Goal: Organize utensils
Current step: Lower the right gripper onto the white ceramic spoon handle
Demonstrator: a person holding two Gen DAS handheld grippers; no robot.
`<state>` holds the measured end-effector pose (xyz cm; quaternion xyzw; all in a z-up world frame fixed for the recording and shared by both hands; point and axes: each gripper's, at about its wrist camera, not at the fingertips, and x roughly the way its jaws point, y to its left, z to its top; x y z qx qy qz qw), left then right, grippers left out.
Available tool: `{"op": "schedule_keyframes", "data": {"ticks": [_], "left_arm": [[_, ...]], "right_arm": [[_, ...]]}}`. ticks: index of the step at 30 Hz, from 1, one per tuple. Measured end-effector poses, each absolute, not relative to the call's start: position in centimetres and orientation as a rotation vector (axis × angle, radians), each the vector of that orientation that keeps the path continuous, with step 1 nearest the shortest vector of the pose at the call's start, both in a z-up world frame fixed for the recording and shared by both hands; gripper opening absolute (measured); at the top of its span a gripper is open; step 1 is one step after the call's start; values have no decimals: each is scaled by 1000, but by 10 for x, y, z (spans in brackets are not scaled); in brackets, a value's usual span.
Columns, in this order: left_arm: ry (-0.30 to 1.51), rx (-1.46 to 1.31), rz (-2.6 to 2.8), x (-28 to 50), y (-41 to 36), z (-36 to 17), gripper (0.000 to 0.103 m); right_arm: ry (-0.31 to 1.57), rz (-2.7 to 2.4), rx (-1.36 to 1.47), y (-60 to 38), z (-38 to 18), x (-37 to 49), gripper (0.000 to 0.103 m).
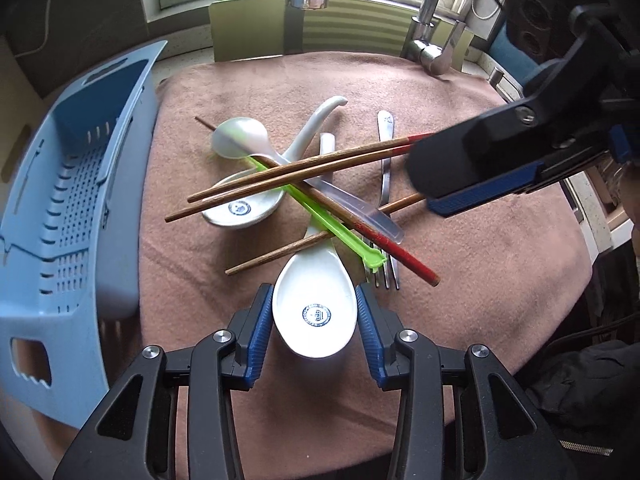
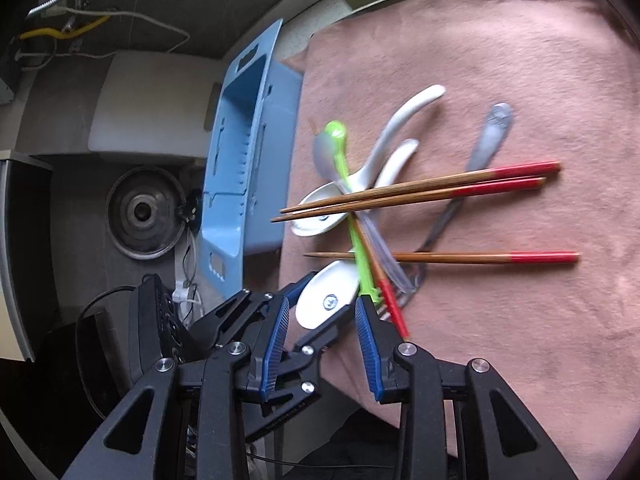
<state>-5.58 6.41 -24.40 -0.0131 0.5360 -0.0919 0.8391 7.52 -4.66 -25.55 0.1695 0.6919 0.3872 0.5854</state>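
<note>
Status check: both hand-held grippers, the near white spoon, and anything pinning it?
Left hand-held gripper shut on white spoon. Right hand-held gripper open, empty. Spoon's handle under a chopstick and the green utensil.

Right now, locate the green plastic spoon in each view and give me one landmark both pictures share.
Left wrist view: the green plastic spoon lies diagonally in the middle of the pile, under the crossed chopsticks, its handle end near the fork tines.
Right wrist view: the same spoon runs steeply from upper centre down toward the frame's lower middle.
Shared landmark: the blue basket, left of the pile in both.
</note>
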Motion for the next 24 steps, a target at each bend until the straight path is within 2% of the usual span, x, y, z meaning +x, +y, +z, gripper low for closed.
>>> {"op": "schedule_keyframes", "data": {"ticks": [2,3,13,24], "left_arm": [[1129,-41,-189,-58,65,-245,39],[1124,-49,-187,-59,65,-245,39],[1096,-94,-188,-65,68,-241,39],[1111,-89,-195,-67,66,-244,39]], "right_arm": [[1620,912,383,-33,-260,75,28],[1627,902,370,-26,-264,76,23],[1732,828,408,1,-300,77,23],[1675,729,273,-8,-295,92,22]]}}
